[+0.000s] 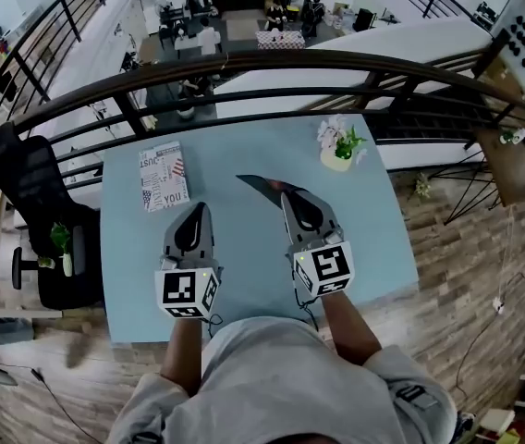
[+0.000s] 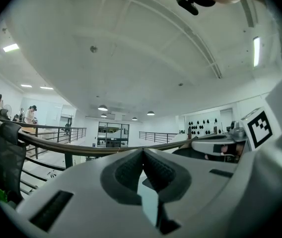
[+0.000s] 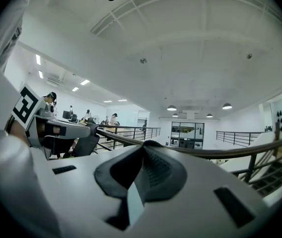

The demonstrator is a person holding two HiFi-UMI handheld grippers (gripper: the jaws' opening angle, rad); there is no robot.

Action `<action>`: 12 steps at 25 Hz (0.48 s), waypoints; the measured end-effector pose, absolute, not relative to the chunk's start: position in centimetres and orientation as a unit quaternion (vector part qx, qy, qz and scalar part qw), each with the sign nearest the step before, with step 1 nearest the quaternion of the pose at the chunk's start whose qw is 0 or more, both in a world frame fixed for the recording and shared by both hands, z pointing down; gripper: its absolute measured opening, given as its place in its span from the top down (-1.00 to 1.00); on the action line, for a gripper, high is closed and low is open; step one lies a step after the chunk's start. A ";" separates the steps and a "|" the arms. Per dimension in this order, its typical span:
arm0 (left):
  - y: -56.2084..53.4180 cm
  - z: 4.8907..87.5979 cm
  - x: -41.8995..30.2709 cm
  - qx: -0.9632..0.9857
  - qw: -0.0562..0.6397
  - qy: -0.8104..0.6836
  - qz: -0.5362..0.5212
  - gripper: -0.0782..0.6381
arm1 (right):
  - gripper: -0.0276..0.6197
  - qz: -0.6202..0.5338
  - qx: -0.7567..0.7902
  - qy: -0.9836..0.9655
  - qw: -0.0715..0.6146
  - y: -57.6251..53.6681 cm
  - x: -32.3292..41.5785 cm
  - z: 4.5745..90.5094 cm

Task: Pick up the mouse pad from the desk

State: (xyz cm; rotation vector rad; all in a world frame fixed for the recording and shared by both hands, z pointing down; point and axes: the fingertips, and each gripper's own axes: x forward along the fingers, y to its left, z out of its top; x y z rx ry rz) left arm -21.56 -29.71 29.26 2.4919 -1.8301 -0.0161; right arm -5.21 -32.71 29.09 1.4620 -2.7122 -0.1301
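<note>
Right claw [image 1: 286,195] on mouse pad [image 1: 261,185] edge

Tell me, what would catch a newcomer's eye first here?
Two devices with black-and-white marker cubes hang over a pale blue desk. The right hand-held gripper seems to pinch a dark mouse pad by its edge, with the pad apparently tilted up off the desk. The left hand-held gripper is shut on nothing. A patterned book lies far left and a small potted flower stands far right.
</note>
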 end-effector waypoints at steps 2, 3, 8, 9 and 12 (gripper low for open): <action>-29.7 29.6 -21.3 0.808 0.032 -0.589 -0.005 0.75 | 0.86 -0.034 0.472 -0.880 0.030 -32.7 -5.2 29.3; -29.7 29.9 -21.2 0.808 0.034 -0.589 -0.004 0.75 | 0.86 -0.032 0.472 -0.880 0.030 -32.7 -5.2 29.4; -29.5 30.3 -21.3 0.804 0.039 -0.593 -0.003 0.75 | 0.86 -0.034 0.472 -0.880 0.033 -32.6 -5.0 29.7; -29.5 30.4 -21.4 0.804 0.040 -0.594 -0.002 0.75 | 0.86 -0.034 0.471 -0.881 0.034 -32.6 -5.0 29.8; -29.7 30.7 -21.5 0.803 0.042 -0.595 -0.001 0.75 | 0.86 -0.030 0.468 -0.882 0.036 -32.6 -5.2 30.1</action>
